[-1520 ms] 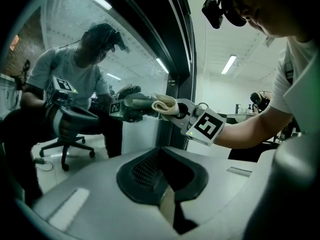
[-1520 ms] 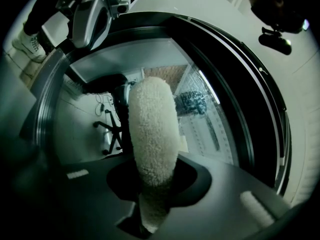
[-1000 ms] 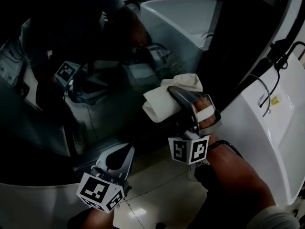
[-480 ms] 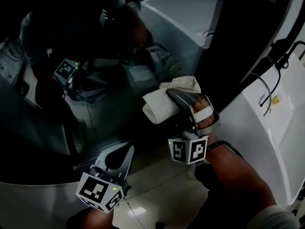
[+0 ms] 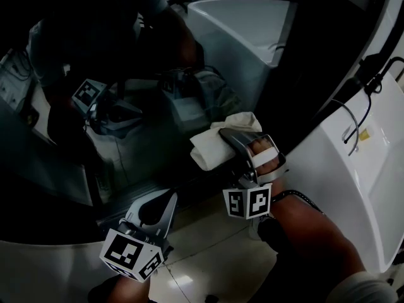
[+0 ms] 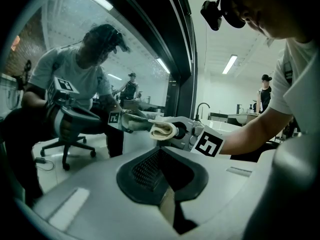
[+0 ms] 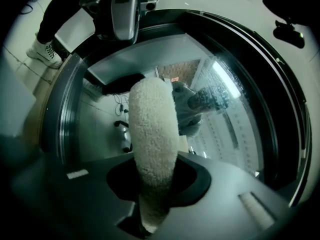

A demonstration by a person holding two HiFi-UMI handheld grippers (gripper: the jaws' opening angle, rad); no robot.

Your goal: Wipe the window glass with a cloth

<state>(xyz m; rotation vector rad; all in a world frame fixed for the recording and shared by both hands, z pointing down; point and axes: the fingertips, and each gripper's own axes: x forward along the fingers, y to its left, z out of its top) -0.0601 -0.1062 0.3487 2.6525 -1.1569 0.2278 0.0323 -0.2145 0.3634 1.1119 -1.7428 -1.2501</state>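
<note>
**Cloth at the glass, right claw leading**

The right claw (image 5: pixel 232 136) is clamped on a rolled, cream-coloured cloth (image 5: pixel 213 145). The right gripper view shows the roll pinched between the jaws and running straight out ahead of them, so its long axis follows the claw's own line. The free end of the cloth points at the window glass (image 5: pixel 139 112), which lies directly in front of this claw, to the far left of it in the head view.

In the left gripper view the tip of the cloth meets its own reflection in the pane. By that sign it appears to be on the glass or just short of it, though none of the views settles contact for certain.

The left claw (image 5: pixel 159 206) sits lower and to the near left, by the dark bottom frame (image 5: pixel 189 191) of the window. Its jaws are together with nothing between them, and it stands well apart from the cloth.

The wiping looks to be under way. The coming stroke turns on the cloth's end facing the pane squarely. The right claw would have to slide across the glass rather than push further along its own axis. Because the roll is narrow, each pass probably covers only a thin band. The right hand is the nearer one to the work, and the left has no evident part in it.
</note>
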